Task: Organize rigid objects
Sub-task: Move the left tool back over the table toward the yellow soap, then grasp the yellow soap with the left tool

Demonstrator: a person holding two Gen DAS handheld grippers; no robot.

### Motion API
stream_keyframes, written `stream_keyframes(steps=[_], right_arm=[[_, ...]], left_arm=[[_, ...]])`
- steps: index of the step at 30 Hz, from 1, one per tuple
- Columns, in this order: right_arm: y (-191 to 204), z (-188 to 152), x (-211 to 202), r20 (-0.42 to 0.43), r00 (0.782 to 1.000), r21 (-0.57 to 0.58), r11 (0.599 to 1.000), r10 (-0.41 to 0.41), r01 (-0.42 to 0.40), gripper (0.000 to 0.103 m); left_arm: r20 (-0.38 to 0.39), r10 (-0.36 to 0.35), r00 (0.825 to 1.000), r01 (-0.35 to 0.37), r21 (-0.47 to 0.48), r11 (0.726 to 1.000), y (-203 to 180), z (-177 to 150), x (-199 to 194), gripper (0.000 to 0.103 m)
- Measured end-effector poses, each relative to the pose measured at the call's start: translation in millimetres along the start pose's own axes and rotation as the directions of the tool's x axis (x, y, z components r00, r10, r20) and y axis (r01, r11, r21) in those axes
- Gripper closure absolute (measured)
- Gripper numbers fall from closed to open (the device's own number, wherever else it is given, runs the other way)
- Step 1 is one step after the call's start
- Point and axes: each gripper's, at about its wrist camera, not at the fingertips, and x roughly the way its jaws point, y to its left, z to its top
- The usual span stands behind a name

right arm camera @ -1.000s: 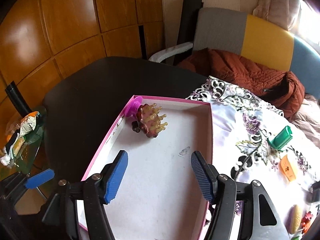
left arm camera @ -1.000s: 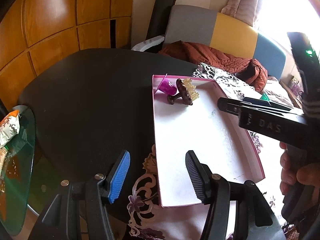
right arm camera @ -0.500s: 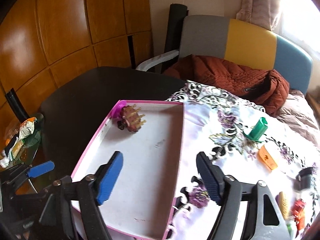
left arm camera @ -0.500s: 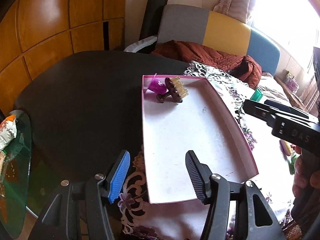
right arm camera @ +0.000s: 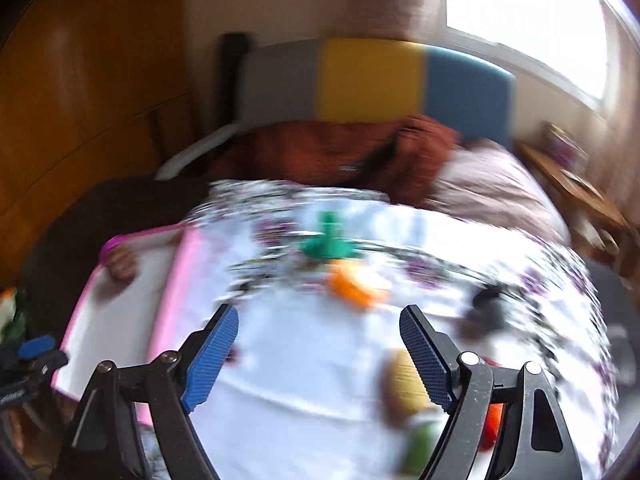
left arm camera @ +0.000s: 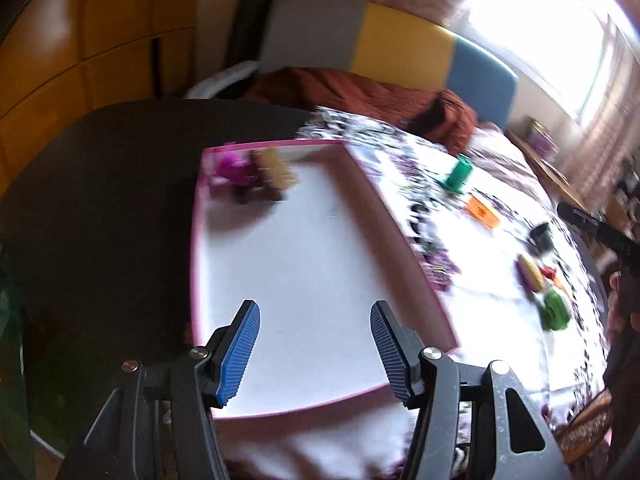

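Two things already lay in the pink-rimmed tray (left arm camera: 400,236), a purple piece (left arm camera: 230,168) and a brown comb-like piece (left arm camera: 272,178), both together in its far left corner. The rest of the tray was bare white.

A second earlier my right tool (right arm camera: 318,354) was pointing down into this tray, close to that corner. Now it looked at the flowered cloth (right arm camera: 304,384) beside the tray, and the picture was smeared. Its jaws were opening, with nothing between them. I judged that it had finished with the tray and was going for the next item.

The loose items lay on the cloth, to the right of the tray: a green cylinder (right arm camera: 328,236), an orange piece (right arm camera: 352,286), a dark piece (right arm camera: 486,312), a yellow piece (right arm camera: 406,380), and something green and something red near the bottom edge, too blurred to name.

My left tool (left arm camera: 316,354) hung released over the near part of the tray, and it gripped nothing. Its view had shifted to the right, so more of the cloth showed.

Most of the sorting was still to be done.
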Motion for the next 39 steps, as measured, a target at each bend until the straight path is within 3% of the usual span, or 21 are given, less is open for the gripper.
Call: stream_keyframes(steps=[3,7,11,15,23,34,39], right_arm=[[-62.5,-3.3,-6.6,-0.004,0.996,0.143,0.986,-0.088,0.088,0.017],[-133.4,-21.1,-8.5,-0.023,0.981,0.333,0.924,-0.191,0.188,0.016],[-173.0,-39.2,-5.7,-0.053,0.980,0.510,0.839,-0.191,0.191,0.016],[-181.5,-41.0,-3.2,-0.053,0.982,0.549,0.816,-0.181,0.180,0.016],[-176.4,-42.2,-4.9,-0.040,0.986,0.547,0.822,-0.162,0.157,0.016],[-186.4,-44.2,-2.4,-0.030,0.992,0.593,0.797,-0.123,0.116,0.015],[-191.7,-45.9,-3.9,-0.022,0.993,0.616,0.780,-0.117,0.106,0.015]], left_arm=[[-0.015,-0.050,0.999,0.051,0.077,0.996,-29.3,5.2,6.2,0.045],[-0.061,-0.127,0.990,0.136,0.180,0.974,-74.9,9.9,20.2,0.045],[-0.132,-0.202,0.970,0.229,0.241,0.943,-120.4,12.5,41.1,0.045],[-0.187,-0.226,0.956,0.271,0.269,0.924,-162.5,17.0,65.6,0.052],[-0.296,-0.286,0.911,0.364,0.255,0.896,-244.9,36.0,112.4,0.056],[-0.427,-0.292,0.856,0.368,0.105,0.924,-302.2,63.5,179.5,0.055],[-0.460,-0.234,0.857,0.331,0.141,0.933,-320.3,58.3,197.5,0.054]])
